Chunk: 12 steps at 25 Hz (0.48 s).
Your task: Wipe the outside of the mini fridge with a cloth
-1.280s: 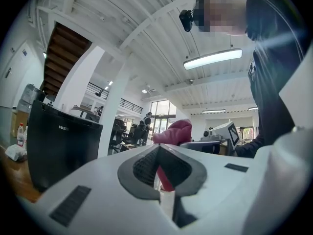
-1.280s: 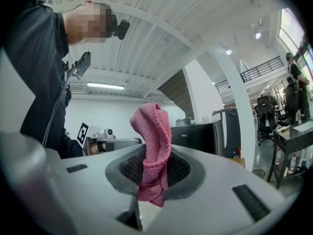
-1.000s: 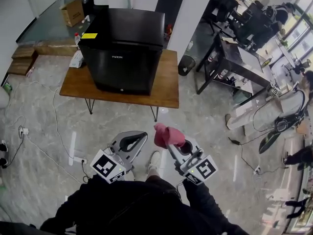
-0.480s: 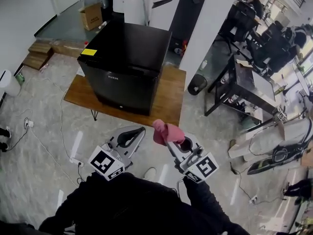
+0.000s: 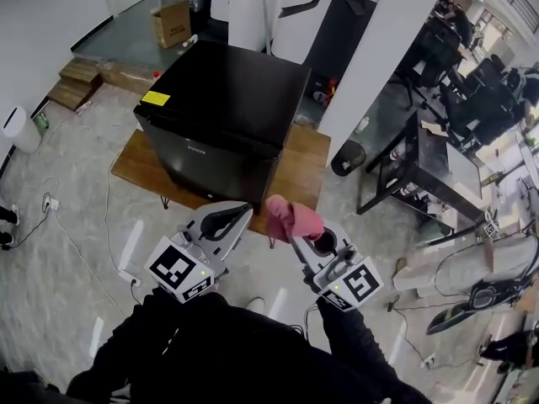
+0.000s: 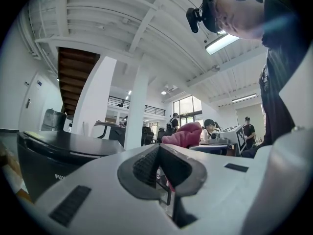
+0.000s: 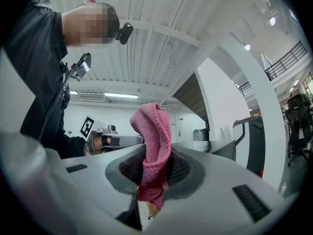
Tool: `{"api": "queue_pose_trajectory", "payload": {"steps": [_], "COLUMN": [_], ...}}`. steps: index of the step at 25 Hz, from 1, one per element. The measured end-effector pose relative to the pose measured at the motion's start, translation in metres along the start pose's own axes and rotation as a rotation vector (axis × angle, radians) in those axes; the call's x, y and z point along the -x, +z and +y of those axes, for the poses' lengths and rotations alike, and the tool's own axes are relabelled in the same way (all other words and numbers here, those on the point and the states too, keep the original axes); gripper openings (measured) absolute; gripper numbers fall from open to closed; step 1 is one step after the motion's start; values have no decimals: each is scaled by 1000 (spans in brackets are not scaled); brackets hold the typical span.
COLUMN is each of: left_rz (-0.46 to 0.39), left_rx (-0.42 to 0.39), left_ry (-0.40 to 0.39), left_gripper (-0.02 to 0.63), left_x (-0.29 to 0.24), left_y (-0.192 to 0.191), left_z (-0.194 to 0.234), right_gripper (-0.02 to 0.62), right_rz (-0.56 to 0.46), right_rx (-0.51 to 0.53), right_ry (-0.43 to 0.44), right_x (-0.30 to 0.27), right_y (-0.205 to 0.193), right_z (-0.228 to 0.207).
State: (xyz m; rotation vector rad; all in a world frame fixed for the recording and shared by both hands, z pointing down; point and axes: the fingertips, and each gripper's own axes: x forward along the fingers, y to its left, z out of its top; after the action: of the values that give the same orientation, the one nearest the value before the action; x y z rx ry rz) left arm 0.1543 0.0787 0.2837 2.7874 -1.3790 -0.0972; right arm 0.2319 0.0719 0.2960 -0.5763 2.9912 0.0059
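Head view, mini fridge (image 5: 223,112): black, door shut, stood on a low wooden table (image 5: 299,171) in the upper middle of the frame; a yellow label at its top left corner.
Head view, grippers: left gripper (image 5: 221,223) and right gripper (image 5: 305,234) sat side by side at lower centre, short of the fridge and touching nothing on it.
Head view, cloth (image 5: 290,219): pink, bunched above the right gripper's tips.
Head view, floor: cables (image 5: 101,217) trailed at the left, near the table.
Left gripper view, jaws: tips met, nothing between them; fridge at lower left, cloth at centre right.
Right gripper view, jaws: clamped on a narrow fold of the cloth, most of it standing free above.
Task state, judged: wiping not begun.
Risk, slip: so slight a hold might let the cloth drag out against the panel.
Risk, scratch: bare jaw tips might meet the glossy casing if the cloth folded aside.
Risk, shift: a hard push might slide the fridge on its table.
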Motion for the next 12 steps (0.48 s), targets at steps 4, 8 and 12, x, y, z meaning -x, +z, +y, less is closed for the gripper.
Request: {"api": "queue_pose_trajectory", "payload": {"steps": [4,8,12], "left_rz": [-32,-88,-94], "left_rx": [-24,-45,-65], "left_ry": [-39,-109,-130], "left_gripper": [6,6,6], "left_x": [-18,-35,-47], "left_y": [23,60,84], "left_z": [44,90,147], "right_gripper": [78,79,80], "right_rz": [-8,-33,-23], "right_rx": [60,126,218], "right_ry": [-35,-90,-150], "right_x": [-43,-94,-145], "right_y": [15,48,71], "right_z": [-28,-62,-90]}}
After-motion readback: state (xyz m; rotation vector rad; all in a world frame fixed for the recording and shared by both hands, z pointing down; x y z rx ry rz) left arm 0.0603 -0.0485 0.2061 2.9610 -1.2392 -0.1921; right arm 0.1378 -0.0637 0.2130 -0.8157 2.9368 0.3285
